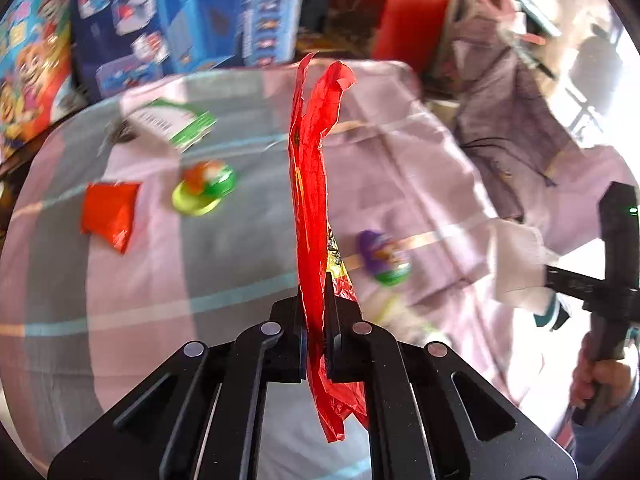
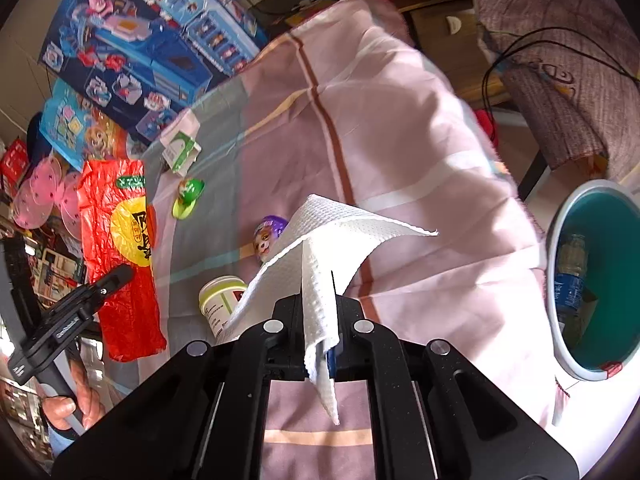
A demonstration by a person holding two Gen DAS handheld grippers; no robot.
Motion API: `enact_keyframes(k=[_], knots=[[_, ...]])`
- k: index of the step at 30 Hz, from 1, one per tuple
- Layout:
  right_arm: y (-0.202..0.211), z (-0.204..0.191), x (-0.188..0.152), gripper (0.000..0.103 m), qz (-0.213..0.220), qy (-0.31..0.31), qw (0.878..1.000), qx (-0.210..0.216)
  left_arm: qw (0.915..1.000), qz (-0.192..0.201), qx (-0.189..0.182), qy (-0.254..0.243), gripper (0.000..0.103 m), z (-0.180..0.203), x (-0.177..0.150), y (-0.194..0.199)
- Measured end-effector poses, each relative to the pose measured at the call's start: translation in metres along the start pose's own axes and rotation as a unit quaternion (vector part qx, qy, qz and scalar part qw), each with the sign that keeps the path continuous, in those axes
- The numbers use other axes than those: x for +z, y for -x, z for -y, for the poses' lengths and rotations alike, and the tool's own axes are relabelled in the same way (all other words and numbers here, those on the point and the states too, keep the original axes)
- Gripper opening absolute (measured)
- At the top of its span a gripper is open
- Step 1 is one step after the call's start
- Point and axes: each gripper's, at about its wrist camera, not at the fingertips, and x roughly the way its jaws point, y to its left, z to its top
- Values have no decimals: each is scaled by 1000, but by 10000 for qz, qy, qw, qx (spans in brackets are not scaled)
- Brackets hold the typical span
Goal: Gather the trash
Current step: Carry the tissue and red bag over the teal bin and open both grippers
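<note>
My left gripper (image 1: 316, 292) is shut on a crinkled red plastic bag (image 1: 312, 168), which hangs edge-on above the table. The right wrist view shows the same red bag (image 2: 120, 256) flat on, with a yellow circle printed on it, and the left gripper (image 2: 116, 276) clamped on it at the left. My right gripper (image 2: 318, 300) is shut on a white paper towel (image 2: 320, 248) that fans out ahead of it. A small red packet (image 1: 108, 216) and a green and white carton (image 1: 176, 122) lie on the cloth. A white cup (image 2: 222, 300) lies near the towel.
A pink and grey checked cloth (image 2: 420, 140) covers the table. A teal bin (image 2: 560, 216) with a white rim stands at the right, with a bottle (image 2: 570, 276) inside. Two small toys, one green (image 2: 188, 196) and one purple (image 2: 270, 236), rest on the cloth. Toy boxes (image 2: 140, 48) line the far side.
</note>
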Motion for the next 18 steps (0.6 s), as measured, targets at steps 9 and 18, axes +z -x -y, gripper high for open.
enact_keyframes(k=[9, 18], knots=[[50, 49, -6, 6, 370, -211, 9985, -341, 9938, 19, -594, -938, 6, 109, 23, -10], [102, 136, -21, 6, 711, -825, 9914, -728, 9792, -302, -1162, -1637, 6, 220, 22, -41]])
